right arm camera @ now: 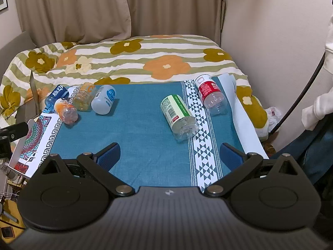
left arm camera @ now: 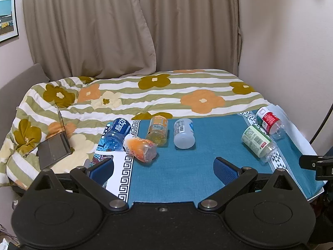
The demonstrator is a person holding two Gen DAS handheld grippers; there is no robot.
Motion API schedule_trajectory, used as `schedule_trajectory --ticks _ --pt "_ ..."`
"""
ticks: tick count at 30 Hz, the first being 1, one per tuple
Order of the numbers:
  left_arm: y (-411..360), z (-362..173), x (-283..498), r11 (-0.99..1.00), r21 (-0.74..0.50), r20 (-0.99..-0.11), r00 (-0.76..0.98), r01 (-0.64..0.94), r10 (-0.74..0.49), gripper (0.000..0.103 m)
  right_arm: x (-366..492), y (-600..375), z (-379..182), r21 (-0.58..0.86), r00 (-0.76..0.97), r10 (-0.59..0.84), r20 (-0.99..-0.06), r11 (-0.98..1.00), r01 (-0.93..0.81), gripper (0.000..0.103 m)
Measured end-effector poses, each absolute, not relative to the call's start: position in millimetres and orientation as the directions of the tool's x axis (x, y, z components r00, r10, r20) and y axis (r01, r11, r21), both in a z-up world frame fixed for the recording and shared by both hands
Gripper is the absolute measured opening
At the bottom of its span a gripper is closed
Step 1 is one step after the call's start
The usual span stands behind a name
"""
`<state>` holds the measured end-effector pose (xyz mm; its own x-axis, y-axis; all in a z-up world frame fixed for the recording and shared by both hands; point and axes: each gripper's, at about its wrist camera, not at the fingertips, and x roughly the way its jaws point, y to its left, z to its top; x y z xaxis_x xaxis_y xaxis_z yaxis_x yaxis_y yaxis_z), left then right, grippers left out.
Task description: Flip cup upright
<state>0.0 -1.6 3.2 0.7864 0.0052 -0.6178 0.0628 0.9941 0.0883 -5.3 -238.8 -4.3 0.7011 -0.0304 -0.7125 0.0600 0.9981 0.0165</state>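
Nothing flipped yet, judging from how things lie: all six cut-down bottle cups on their sides on the bench [left arm camera: 183, 177], none standing. Four clustered at the far left: blue-labelled cup [left arm camera: 117, 132] at the corner, touching or just beside the orange-printed cup [left arm camera: 140, 149] lying in front of it; amber cup [left arm camera: 158, 130] just to the right of those; grey-white cup [left arm camera: 184, 133] next along, slightly apart. Two more at the far right, well apart from the cluster: green-labelled cup [left arm camera: 259, 141] nearer, red-labelled cup [left arm camera: 269, 120] behind it at the patterned border of the cloth, near each other, contact impossible to tell. Same count from the right wrist view: four on the left, then green-labelled [right arm camera: 180, 117] and red-labelled [right arm camera: 210, 95] on the right. Left gripper [left arm camera: 164, 168] spread wide, holding nothing, hovering over the near edge of the bench, well short of any cup. Right gripper [right arm camera: 169, 156] likewise wide apart and empty, low over the near edge, roughly in line with the green-labelled cup but not touching it. Whole job remaining, then: six cups to stand up, if all count as targets; which one first, impossible to say. Beyond the bench, one floral quilt [left arm camera: 145, 91] on the bed, one open laptop [left arm camera: 55, 148] resting on it at the left, curtains [left arm camera: 124, 25] behind.
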Motion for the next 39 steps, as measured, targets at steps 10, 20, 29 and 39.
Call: schedule_trajectory --ticks 10,20,29,39 --pt "0 4 2 0.994 0.092 -0.624 0.781 0.063 0.008 0.103 -4 -232 -9 0.004 0.692 -0.036 -0.721 0.998 0.056 0.103" --pt "-1 4 9 0.994 0.088 -0.641 0.767 0.065 0.006 0.103 5 -230 -10 0.004 0.68 -0.03 -0.733 0.999 0.049 0.103" --pt "-2 3 12 0.995 0.084 -0.647 0.762 0.061 0.008 0.103 7 -230 -12 0.009 0.676 -0.026 -0.736 0.999 0.048 0.103" --pt "0 3 18 0.995 0.08 -0.652 0.759 0.057 0.009 0.103 8 -229 -12 0.01 0.675 -0.025 -0.737 0.999 0.048 0.103"
